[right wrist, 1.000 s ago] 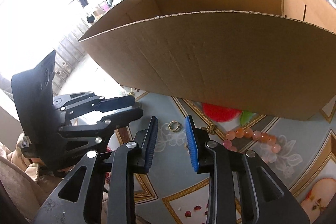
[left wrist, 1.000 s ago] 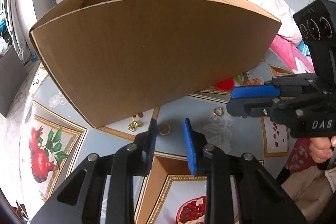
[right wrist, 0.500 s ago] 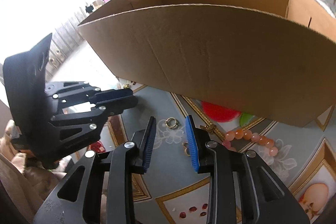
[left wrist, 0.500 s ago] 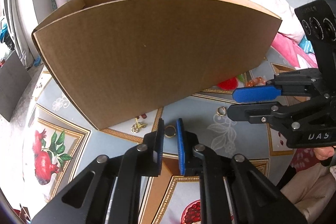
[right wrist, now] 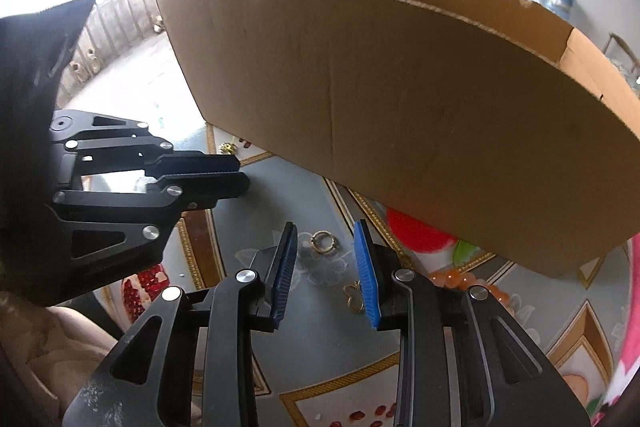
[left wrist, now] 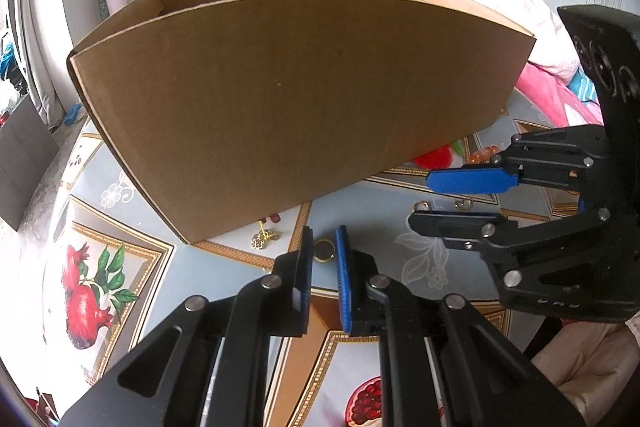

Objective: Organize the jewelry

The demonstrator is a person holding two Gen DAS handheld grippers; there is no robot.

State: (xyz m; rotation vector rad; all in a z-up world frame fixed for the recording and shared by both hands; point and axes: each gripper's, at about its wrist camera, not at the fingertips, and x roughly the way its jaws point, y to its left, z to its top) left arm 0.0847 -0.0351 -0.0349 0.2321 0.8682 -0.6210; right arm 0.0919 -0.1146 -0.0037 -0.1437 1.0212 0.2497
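Note:
A large open cardboard box stands on the patterned tablecloth; it also fills the right wrist view. My left gripper has its jaws closed narrowly around a gold ring lying on the cloth. A gold charm lies left of it by the box corner. My right gripper is open above the cloth, over a second gold ring and a gold earring. An orange bead bracelet lies to its right under the box edge.
The right gripper reaches in from the right in the left wrist view; the left gripper reaches in from the left in the right wrist view. Pink and white bedding lies behind the box on the right.
My left gripper's jaws have narrowed and come down around the gold ring. My right gripper has moved closer to the second ring and stayed open.

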